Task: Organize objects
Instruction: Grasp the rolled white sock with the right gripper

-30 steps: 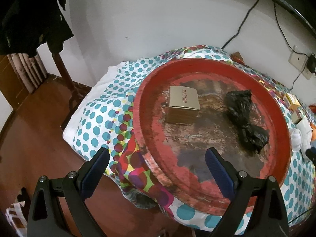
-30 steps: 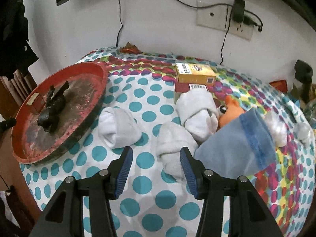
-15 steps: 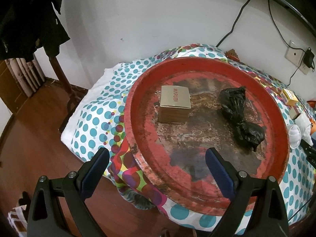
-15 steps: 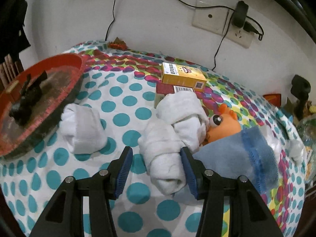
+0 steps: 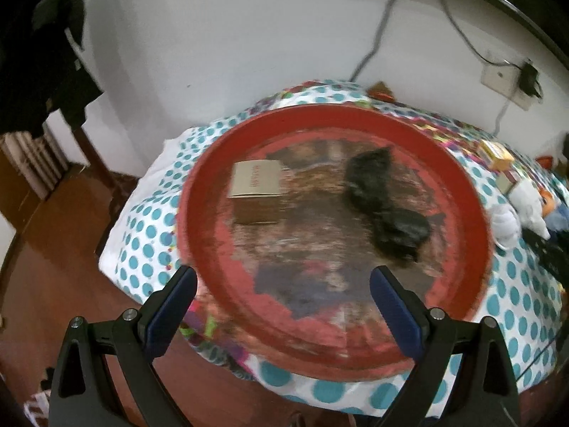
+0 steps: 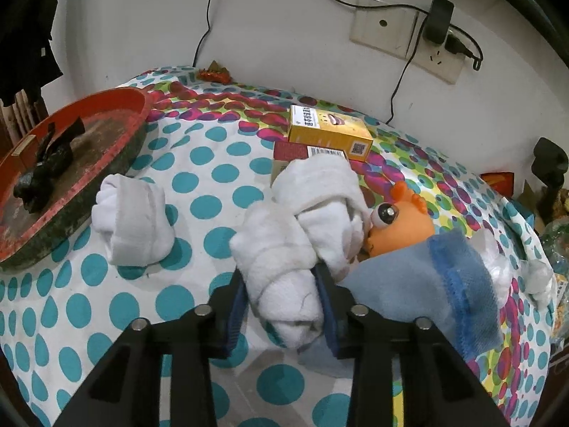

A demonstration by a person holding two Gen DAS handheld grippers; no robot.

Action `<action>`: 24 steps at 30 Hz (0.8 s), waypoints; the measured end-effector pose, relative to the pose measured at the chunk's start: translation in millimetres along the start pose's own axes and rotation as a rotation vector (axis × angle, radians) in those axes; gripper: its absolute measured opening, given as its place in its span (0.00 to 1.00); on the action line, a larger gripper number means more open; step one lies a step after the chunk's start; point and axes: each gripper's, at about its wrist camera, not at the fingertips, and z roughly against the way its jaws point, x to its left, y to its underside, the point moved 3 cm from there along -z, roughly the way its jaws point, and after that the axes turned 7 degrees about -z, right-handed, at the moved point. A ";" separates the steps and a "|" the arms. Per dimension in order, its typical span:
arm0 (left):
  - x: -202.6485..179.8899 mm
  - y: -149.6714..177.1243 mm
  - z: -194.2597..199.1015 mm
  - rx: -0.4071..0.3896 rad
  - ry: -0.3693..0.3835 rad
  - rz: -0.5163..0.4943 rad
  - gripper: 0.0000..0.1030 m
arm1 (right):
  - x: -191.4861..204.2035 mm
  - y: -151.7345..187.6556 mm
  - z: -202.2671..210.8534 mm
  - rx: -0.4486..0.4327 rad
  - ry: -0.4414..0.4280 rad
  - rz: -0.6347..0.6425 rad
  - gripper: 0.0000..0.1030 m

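The right claw (image 6: 281, 302) has just been closing and now clamps the rolled white sock bundle (image 6: 281, 270), which lies on the polka-dot cloth of the desk (image 6: 199, 185) toward its near edge, touching a second white sock roll (image 6: 320, 199) and the blue cloth pouch (image 6: 426, 284) beside the orange plush toy (image 6: 398, 220). The left claw (image 5: 282, 306) hangs spread wide and empty over the near rim of the round, worn red tray (image 5: 473, 192), which holds a small tan cardboard box (image 5: 258, 181) and a crumpled black bag (image 5: 384, 206). To lift well, I judge the bundle should rise straight up first, clear of its neighbours, so the pouch is not dragged, then travel toward the tray at the desk's left edge.
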 end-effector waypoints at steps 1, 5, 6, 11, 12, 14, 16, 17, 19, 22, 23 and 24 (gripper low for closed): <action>-7.4 -0.9 2.3 -0.004 0.011 -0.019 0.94 | -0.9 0.0 -0.1 0.001 -0.002 -0.005 0.27; -35.9 -5.4 11.2 -0.026 0.052 -0.073 0.94 | -5.0 -0.2 1.3 -0.004 -0.020 -0.024 0.24; -44.6 -6.6 12.6 -0.030 0.059 -0.098 0.96 | -4.7 0.3 1.6 -0.004 -0.022 -0.018 0.24; -90.2 -12.7 20.1 -0.048 0.085 -0.211 0.97 | -5.7 4.0 7.5 -0.011 -0.045 -0.007 0.23; -98.0 -14.5 21.3 -0.050 0.098 -0.228 0.97 | -6.4 5.5 9.2 -0.012 -0.056 -0.008 0.23; -115.8 -17.5 24.3 -0.062 0.132 -0.262 0.97 | -8.0 8.0 12.4 -0.015 -0.065 -0.010 0.23; -132.9 -20.9 27.6 -0.081 0.167 -0.292 0.98 | -9.5 11.0 15.8 -0.017 -0.079 -0.012 0.23; -142.6 -23.3 28.9 -0.086 0.193 -0.309 0.98 | -10.2 12.8 17.8 -0.019 -0.085 -0.013 0.23; -160.3 -28.9 29.8 -0.087 0.221 -0.335 0.99 | -11.5 16.6 20.3 -0.016 -0.096 -0.011 0.23; -185.0 -36.0 28.5 -0.087 0.253 -0.382 1.00 | -16.7 22.6 25.9 -0.016 -0.117 -0.027 0.23; -195.2 -38.7 27.2 -0.085 0.263 -0.400 1.00 | -18.8 24.3 27.2 -0.015 -0.122 -0.033 0.23; -205.2 -41.3 25.3 -0.083 0.282 -0.423 1.00 | -20.8 26.5 28.9 -0.013 -0.128 -0.040 0.23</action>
